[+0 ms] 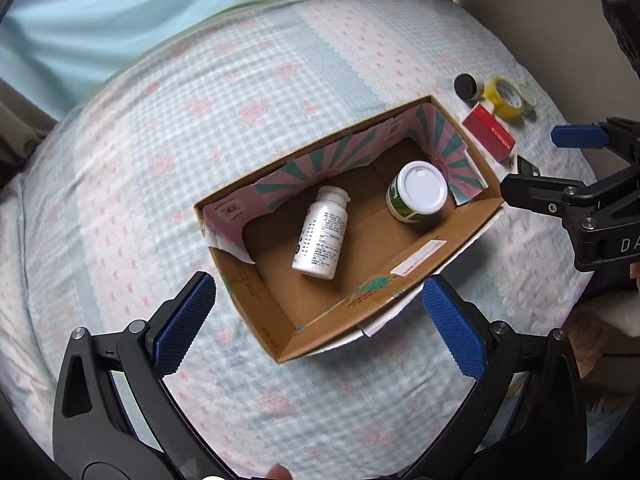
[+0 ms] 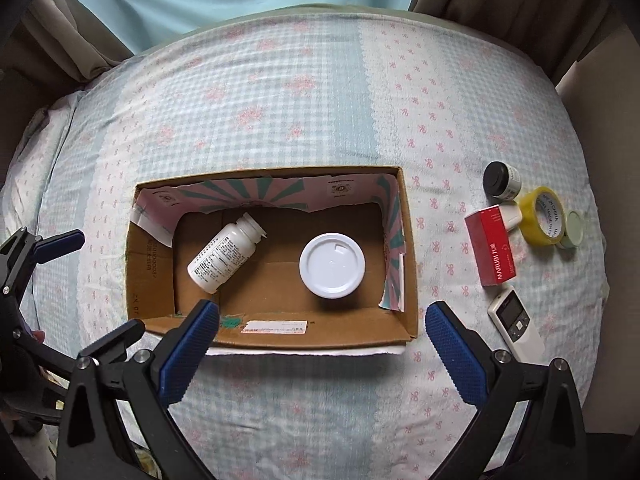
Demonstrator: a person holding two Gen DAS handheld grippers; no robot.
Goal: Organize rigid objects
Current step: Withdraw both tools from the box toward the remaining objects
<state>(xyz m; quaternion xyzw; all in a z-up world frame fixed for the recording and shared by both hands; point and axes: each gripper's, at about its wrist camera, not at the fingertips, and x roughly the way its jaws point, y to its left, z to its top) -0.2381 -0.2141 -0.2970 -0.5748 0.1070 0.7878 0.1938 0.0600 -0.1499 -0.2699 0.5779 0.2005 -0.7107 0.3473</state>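
box sat mid-bed, held white bottle lying down + upright white-lidded jar | red carton, tape roll, remote lay outside, right of box | right gripper and left gripper both wide, empty | step: between picks; next likely right reaches to the carton

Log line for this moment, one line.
left: open, empty | right: open, empty | box: bottle, jar | outside: red box, tape, remote
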